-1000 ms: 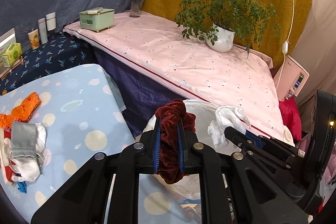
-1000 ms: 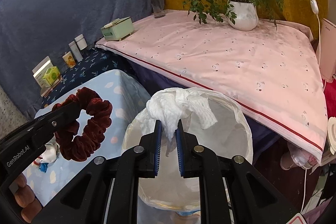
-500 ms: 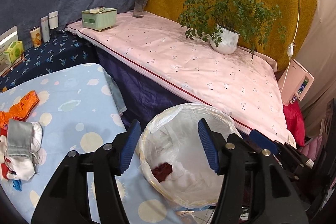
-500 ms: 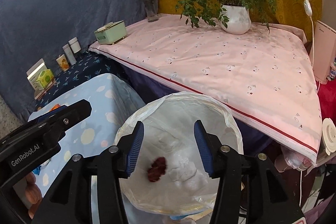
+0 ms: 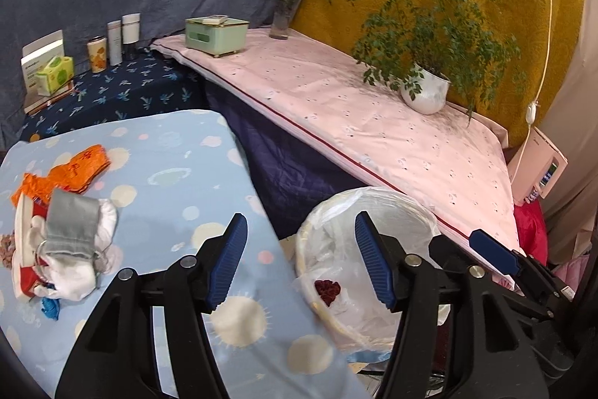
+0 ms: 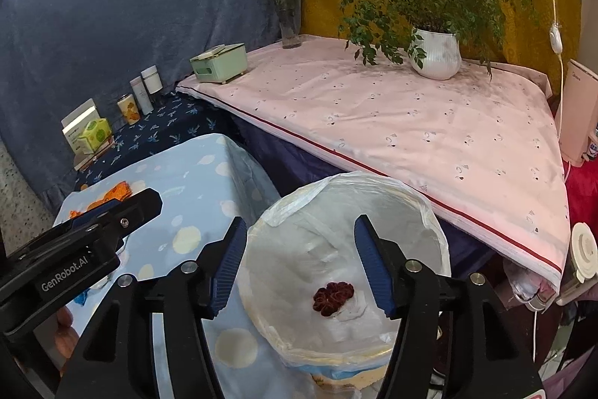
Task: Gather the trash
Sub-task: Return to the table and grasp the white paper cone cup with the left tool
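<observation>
A bin lined with a clear bag (image 6: 429, 223) (image 5: 407, 208) stands beside the light blue table (image 5: 164, 174). A dark red scrunchie (image 6: 333, 293) (image 5: 327, 289) and a white tissue (image 6: 353, 309) lie in its bottom. My right gripper (image 6: 301, 260) is open and empty above the bin. My left gripper (image 5: 301, 260) is open and empty over the table's right edge, left of the bin. On the table's left lie an orange wrapper (image 5: 74, 171), a grey and white cloth bundle (image 5: 71, 242) and a small blue scrap (image 5: 50, 307).
A pink-covered surface (image 6: 411, 122) carries a potted plant (image 6: 435, 57), a flower vase (image 6: 290, 25) and a green box (image 6: 218, 62). Bottles and cartons (image 5: 116, 40) stand on the dark blue surface. A white appliance (image 5: 542, 171) stands at the right.
Both grippers opened. The scrunchie fell from the left one and the tissue from the right one into the bin. The left gripper then shifted left toward the table.
</observation>
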